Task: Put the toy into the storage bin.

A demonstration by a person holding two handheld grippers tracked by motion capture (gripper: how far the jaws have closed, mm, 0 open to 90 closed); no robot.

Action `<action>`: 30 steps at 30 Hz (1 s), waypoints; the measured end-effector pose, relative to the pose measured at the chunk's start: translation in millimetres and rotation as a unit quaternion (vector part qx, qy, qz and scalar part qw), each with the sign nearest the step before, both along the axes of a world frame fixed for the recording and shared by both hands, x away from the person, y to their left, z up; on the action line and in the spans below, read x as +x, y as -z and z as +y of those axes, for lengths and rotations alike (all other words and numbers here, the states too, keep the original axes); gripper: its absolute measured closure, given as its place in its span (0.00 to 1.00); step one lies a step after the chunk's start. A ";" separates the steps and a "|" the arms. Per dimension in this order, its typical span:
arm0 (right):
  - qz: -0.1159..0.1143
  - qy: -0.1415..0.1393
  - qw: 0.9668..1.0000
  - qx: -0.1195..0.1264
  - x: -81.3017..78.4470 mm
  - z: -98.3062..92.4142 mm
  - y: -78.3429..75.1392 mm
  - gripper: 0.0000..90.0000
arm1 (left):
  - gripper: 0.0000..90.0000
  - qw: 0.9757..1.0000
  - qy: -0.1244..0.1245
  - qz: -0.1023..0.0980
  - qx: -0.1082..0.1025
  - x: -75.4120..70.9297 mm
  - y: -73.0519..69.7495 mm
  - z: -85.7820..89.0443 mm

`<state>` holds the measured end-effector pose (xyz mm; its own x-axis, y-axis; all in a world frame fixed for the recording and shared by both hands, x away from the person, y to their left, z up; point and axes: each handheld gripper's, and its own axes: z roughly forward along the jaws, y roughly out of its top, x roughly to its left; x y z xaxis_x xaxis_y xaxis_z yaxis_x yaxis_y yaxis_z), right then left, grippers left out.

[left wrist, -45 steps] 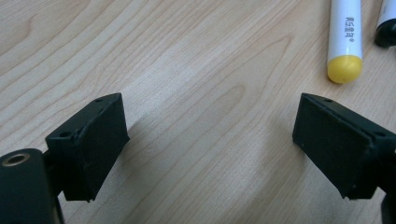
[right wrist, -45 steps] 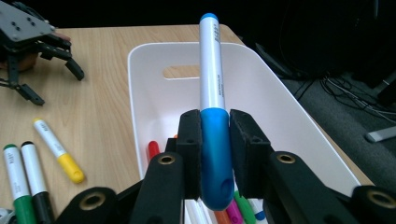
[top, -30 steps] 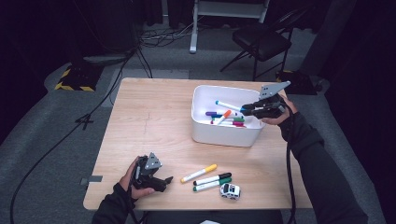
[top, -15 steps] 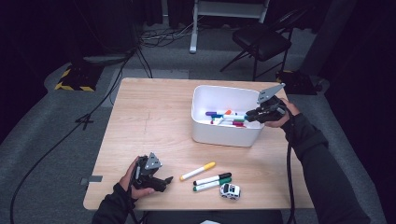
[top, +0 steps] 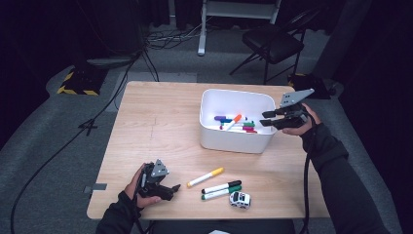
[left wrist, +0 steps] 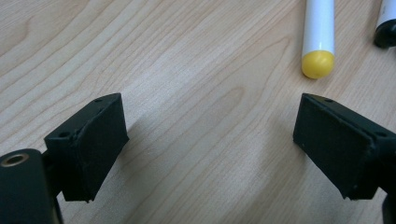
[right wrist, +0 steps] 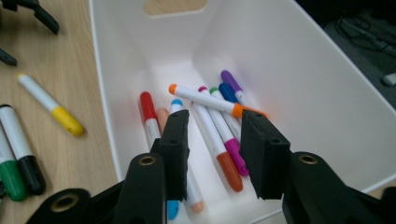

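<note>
The work in hand looks like clearing markers off the table (top: 160,131) into the white bin (top: 234,139), and it seems mostly done. The bin sits at about 2 o'clock from the table's middle and already holds a heap of markers (right wrist: 212,126): orange, purple, blue, red, green and pink caps among them.

Three are left on the wood at about 5 o'clock: the yellow marker (top: 206,177), the black marker (top: 221,187) and the green marker (top: 222,193), the last two lying side by side and touching. A small toy car (top: 240,199) sits just beside them at 5 o'clock; whether it belongs in the bin I cannot tell.

The right gripper (top: 267,118) hangs over the bin's 3 o'clock rim, jaws a narrow gap apart with nothing between them. The left gripper (top: 176,188) rests low at the table's 7 o'clock corner, jaws spread wide and empty, the yellow marker's cap (left wrist: 318,64) lying near, at 1 o'clock from its jaws.

In the left gripper view the yellow marker's far end is cut off, and only a tip of the black one shows. How many markers lie at the bottom of the heap is hard to count, since several overlap and the right gripper's jaws cover some.
</note>
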<state>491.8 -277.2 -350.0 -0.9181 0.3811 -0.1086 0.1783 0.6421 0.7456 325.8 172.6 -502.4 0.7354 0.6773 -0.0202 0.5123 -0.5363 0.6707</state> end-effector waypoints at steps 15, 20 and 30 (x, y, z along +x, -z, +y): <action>-0.060 -0.071 0.991 0.100 -69.6 -17.0 -5.9 0.66 | 0.11 1.000 0.001 0.000 0.000 0.3 0.1 -0.4; -0.061 -0.101 0.987 0.106 -85.5 -6.6 2.8 0.67 | 0.11 1.000 0.000 0.002 -0.001 0.6 0.2 -1.3; -0.023 -0.163 0.982 0.097 -100.7 41.6 48.2 0.67 | 0.10 1.000 -0.003 0.001 0.000 1.8 0.2 -2.0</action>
